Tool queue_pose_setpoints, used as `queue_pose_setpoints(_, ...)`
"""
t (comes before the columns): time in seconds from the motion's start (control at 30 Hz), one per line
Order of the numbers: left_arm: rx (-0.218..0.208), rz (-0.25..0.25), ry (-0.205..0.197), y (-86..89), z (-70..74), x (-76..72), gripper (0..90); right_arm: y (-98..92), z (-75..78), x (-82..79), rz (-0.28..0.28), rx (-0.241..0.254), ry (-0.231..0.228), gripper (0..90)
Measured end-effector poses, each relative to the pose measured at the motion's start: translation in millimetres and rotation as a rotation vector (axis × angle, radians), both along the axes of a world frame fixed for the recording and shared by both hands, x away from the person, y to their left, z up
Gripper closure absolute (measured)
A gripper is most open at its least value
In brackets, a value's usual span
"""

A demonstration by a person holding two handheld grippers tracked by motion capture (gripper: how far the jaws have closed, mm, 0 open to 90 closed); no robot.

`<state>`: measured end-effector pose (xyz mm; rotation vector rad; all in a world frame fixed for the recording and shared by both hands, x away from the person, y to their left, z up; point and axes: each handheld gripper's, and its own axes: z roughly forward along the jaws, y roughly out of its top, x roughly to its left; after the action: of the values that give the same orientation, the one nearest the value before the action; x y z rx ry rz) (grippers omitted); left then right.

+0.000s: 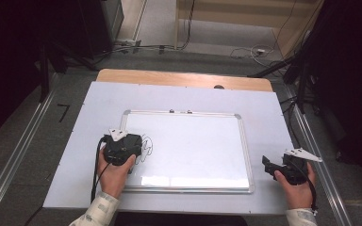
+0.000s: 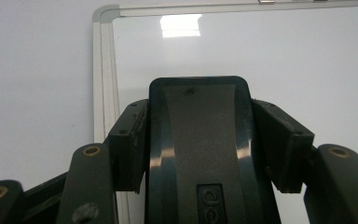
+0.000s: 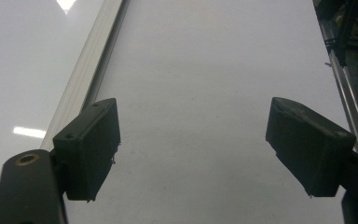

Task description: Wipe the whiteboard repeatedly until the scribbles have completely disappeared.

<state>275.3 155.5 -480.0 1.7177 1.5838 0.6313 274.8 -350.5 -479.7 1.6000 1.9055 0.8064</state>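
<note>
Presently listed, largest first, all placed relative to the whiteboard.

1. Worktop: covered by a white sheet; the whiteboard lies flat at its middle.
2. Whiteboard: silver-framed, long axis running left to right. Black scribble near its left edge, otherwise bare.
3. Whiteboard eraser: dark block with embossed lettering, just inside the board's left frame, long axis pointing toward the board's far edge. Scribble lies just right of it; the left hand is much the nearer.
4. Left tongs: closed firmly on the eraser's two flanks, pads pressing.
5. Right tongs: spread wide, empty, hovering over the white sheet off the board's right frame, well apart from the scribble.

Judgement: a rightward wipe comes next.
</note>
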Motion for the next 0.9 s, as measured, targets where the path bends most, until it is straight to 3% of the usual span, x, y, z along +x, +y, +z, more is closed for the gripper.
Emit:
queue_pose_setpoints(0.43,-0.005,0.011,0.009,2.2,-2.0,27.2,41.1,0.3,-0.8,0.1,-0.003,0.001,0.003,16.4)
queue_pose_setpoints(0.9,0.025,0.009,0.025,2.3,-8.9,56.4,41.0,-0.4,-1.4,-0.4,0.000,-0.002,0.004,16.4)
